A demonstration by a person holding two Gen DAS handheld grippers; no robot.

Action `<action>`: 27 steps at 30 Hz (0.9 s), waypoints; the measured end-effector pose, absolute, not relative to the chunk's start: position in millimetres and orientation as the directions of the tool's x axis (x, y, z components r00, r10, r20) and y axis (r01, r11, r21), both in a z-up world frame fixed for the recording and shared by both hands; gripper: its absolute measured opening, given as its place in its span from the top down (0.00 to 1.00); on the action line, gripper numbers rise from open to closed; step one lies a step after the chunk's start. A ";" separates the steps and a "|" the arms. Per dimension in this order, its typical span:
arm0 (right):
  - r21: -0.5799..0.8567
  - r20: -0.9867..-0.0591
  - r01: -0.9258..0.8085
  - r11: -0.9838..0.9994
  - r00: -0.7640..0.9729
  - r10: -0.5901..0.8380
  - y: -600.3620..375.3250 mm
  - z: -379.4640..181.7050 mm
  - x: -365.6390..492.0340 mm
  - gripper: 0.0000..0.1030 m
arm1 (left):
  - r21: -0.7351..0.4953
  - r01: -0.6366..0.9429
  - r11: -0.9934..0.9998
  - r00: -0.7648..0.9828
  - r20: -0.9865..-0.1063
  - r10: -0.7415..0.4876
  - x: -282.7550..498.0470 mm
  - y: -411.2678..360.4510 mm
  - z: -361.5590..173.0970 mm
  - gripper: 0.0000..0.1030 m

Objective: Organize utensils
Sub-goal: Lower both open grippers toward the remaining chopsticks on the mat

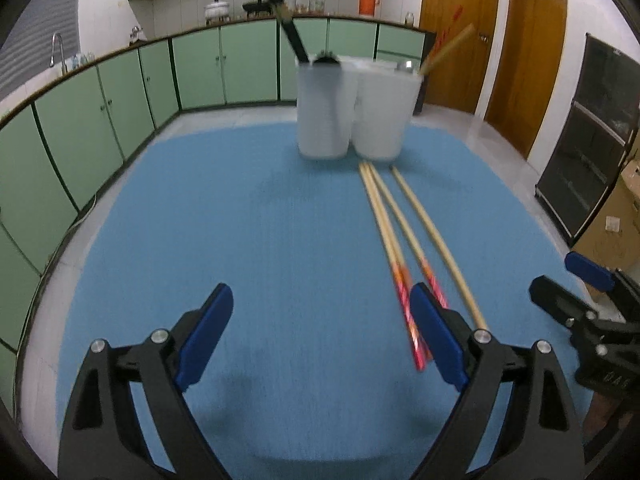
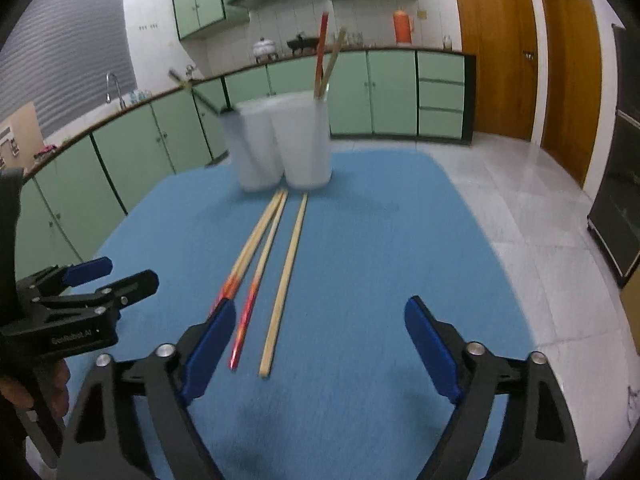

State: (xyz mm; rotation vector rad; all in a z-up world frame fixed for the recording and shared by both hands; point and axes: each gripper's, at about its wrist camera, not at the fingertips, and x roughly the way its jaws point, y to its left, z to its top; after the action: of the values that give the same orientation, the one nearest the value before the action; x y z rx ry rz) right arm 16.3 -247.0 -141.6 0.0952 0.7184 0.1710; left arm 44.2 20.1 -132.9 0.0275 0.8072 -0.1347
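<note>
Three chopsticks lie side by side on the blue mat (image 1: 240, 220): two with red ends (image 2: 256, 248) and a plain wooden one (image 2: 286, 276). At their far tips stand white cups (image 2: 304, 144). The left cup (image 1: 322, 116) holds a black-handled utensil (image 1: 288, 32), and the right cup (image 1: 386, 116) holds upright chopsticks (image 1: 448, 46). My left gripper (image 1: 322, 300) is open over bare mat, its right finger overlapping the red ends (image 1: 404, 292). My right gripper (image 2: 320, 312) is open too. Its left finger covers one red end, and the other two chopsticks show just inside it.
Green base cabinets (image 1: 100, 120) under a counter curve round the left and back. Wooden doors (image 2: 500, 48) and a tiled floor (image 2: 540, 208) lie to the right, with a black shelf unit (image 1: 588, 140) and a cardboard box (image 1: 616, 224). A hand (image 2: 48, 384) holds the left gripper (image 2: 116, 274).
</note>
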 end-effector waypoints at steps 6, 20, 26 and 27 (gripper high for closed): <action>0.137 -0.703 -0.165 0.977 0.679 0.213 -229.3 -166.4 7.4 0.40 | -0.025 0.123 0.992 0.635 -0.766 -0.098 32.2 18.8 -152.7 0.15; 0.117 -0.742 -0.179 0.977 0.638 0.206 -215.1 -172.1 20.2 0.67 | -0.028 0.127 0.992 0.612 -0.785 -0.100 25.2 14.2 -162.3 0.15; 0.110 -0.749 -0.153 0.982 0.637 0.183 -219.4 -173.4 21.2 0.93 | -0.027 0.163 0.986 0.603 -0.788 -0.121 24.4 0.2 -163.3 0.15; 0.117 -0.749 -0.150 0.982 0.636 0.186 -222.0 -173.6 21.4 0.93 | -0.028 0.172 0.985 0.601 -0.789 -0.127 23.7 -2.5 -163.5 0.15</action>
State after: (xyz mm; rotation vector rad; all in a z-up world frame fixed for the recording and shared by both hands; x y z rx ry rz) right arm 21.4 -222.0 -173.6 0.0454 0.8608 0.1922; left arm 23.7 -2.5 -163.5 0.0528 0.9102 -0.1736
